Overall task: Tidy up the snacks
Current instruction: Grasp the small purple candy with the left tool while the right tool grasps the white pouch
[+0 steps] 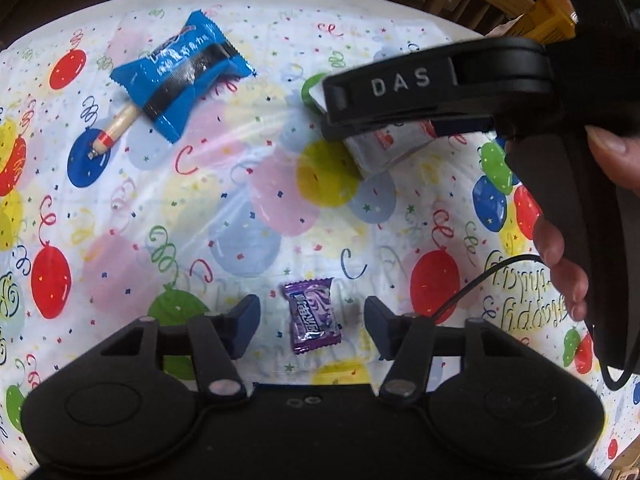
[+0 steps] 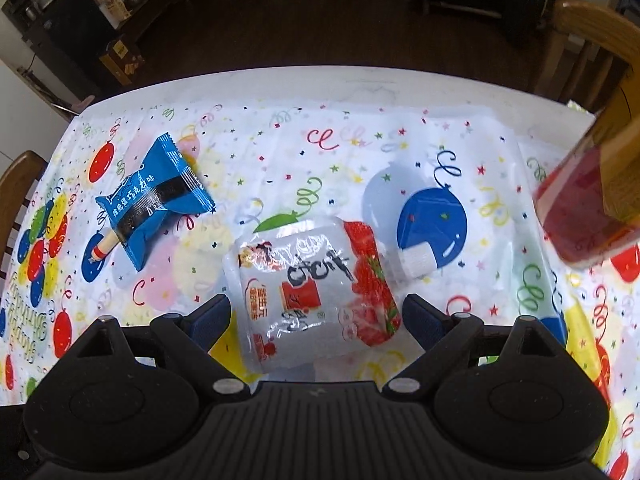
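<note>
Purple and small, a wrapped candy (image 1: 313,315) lay on the balloon-print cloth of the desk (image 1: 256,208), between the spread fingers of the left claw (image 1: 312,322) and touching neither; its long axis ran roughly away from the camera, tilted slightly. The left claw stood wide open and held nothing. The right claw (image 2: 316,320) was likewise wide open, its fingers on either side of a clear white-and-red pouch (image 2: 312,292) that lay flat on the cloth, its white cap (image 2: 416,262) pointing to the far right; whether the fingers touched the pouch could not be told. Farther off to the left lay a blue snack packet (image 1: 184,76), its long axis diagonal, resting on top of a small wooden peg (image 1: 114,134). At the right edge stood a dark red bottle (image 2: 588,208), blurred.
</note>
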